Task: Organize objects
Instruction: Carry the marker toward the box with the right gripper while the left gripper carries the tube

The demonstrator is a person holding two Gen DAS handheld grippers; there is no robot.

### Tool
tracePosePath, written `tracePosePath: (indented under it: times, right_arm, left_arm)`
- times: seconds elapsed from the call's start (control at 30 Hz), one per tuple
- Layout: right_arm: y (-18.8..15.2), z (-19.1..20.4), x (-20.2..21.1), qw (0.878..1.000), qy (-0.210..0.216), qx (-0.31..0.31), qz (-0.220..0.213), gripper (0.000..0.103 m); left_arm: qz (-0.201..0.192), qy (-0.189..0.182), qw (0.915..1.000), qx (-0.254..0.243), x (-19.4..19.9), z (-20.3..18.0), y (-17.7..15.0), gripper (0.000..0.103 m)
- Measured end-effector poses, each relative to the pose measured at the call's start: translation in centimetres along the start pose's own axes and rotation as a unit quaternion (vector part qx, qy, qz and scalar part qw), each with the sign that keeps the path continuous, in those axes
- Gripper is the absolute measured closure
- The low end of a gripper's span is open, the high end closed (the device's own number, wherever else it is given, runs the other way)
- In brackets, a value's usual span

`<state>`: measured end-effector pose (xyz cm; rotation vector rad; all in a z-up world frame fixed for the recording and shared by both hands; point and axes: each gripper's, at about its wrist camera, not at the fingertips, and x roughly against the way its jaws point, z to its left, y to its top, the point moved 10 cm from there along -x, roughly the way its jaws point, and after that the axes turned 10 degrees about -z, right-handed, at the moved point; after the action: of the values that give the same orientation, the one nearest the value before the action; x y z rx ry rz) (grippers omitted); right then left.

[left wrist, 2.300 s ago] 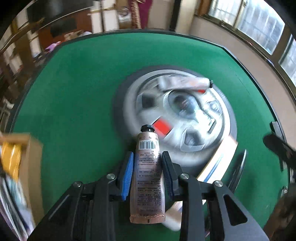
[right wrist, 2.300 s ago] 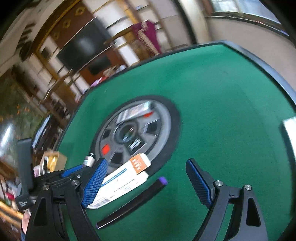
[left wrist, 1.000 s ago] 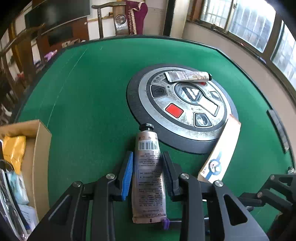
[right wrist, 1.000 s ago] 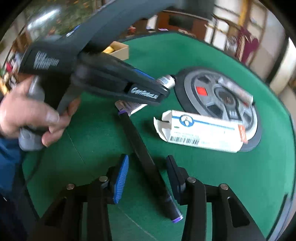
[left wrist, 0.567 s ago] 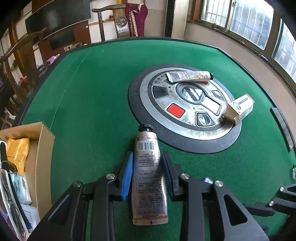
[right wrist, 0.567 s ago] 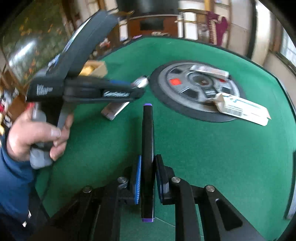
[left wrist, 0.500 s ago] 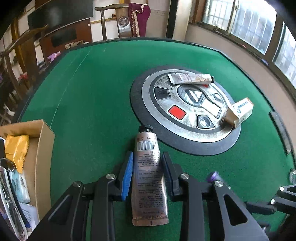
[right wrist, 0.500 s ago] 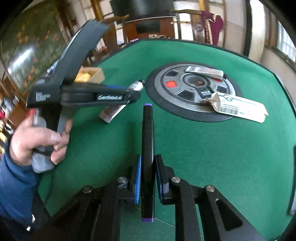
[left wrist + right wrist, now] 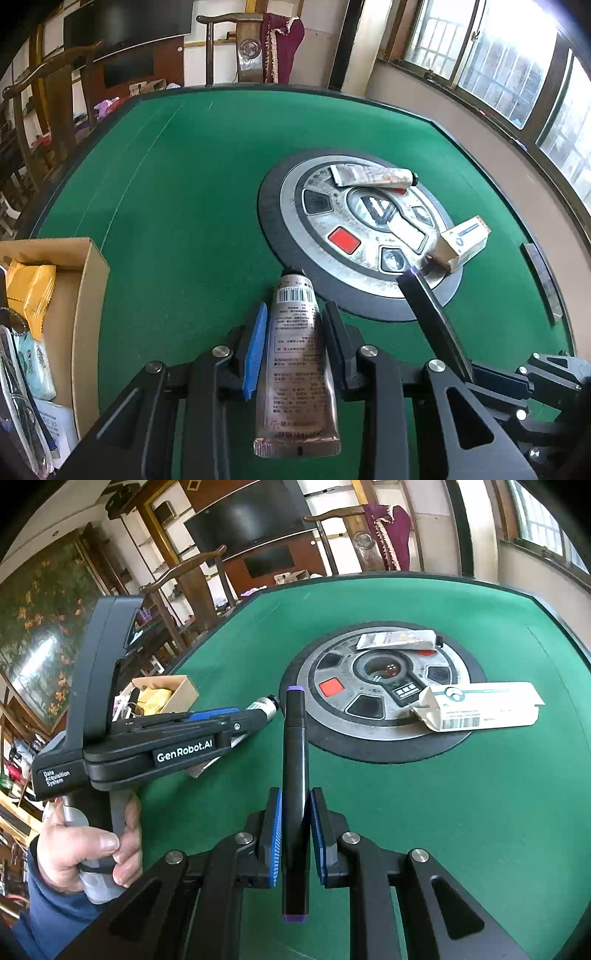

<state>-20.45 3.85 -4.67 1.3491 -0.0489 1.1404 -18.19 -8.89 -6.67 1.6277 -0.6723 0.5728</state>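
A black marker [image 9: 295, 775] with purple end caps is clamped between the blue pads of the right gripper [image 9: 295, 808], held above the green felt table [image 9: 461, 812] with its far end pointing toward the round metal hub [image 9: 384, 698] at the table's centre. A metallic cosmetic tube [image 9: 297, 354], barcode uppermost and black cap forward, is gripped by the left gripper [image 9: 293, 332]; its crimped tail projects back past the jaws. In the right wrist view the left gripper's handle is seen held by a hand [image 9: 85, 849] with a blue sleeve.

On the hub a second tube [image 9: 373, 175] lies across the far rim, and a white carton [image 9: 480, 705] with one flap open rests half on the near rim, half on the felt. An open cardboard box [image 9: 86, 295] holding yellow and pale packets sits at the table's left edge. The felt between box and hub is bare. The table has a dark raised border; wooden chairs, a dark screen and windows stand beyond it.
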Motion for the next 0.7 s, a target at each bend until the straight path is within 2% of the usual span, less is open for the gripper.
tracePosePath:
  times: [0.3,0.47,0.7]
  right_arm:
    - [-0.4,-0.6,0.2,1.0,0.01,-0.016,0.006,0.087]
    - [-0.6,-0.6,0.2,1.0,0.011,-0.018,0.005,0.087]
    - [-0.4,-1.1,0.6,1.0,0.011,-0.03,-0.002,0.087]
  left_arm:
    - [0.021,0.018,0.9994,-0.02,-1.6,0.0,-0.5,0.073]
    - [0.005,0.055,0.9966,-0.062,-2.2,-0.5,-0.2,0.073]
    - [-0.01,0.046,0.9977,-0.049,-1.4,-0.4,-0.3,0.075]
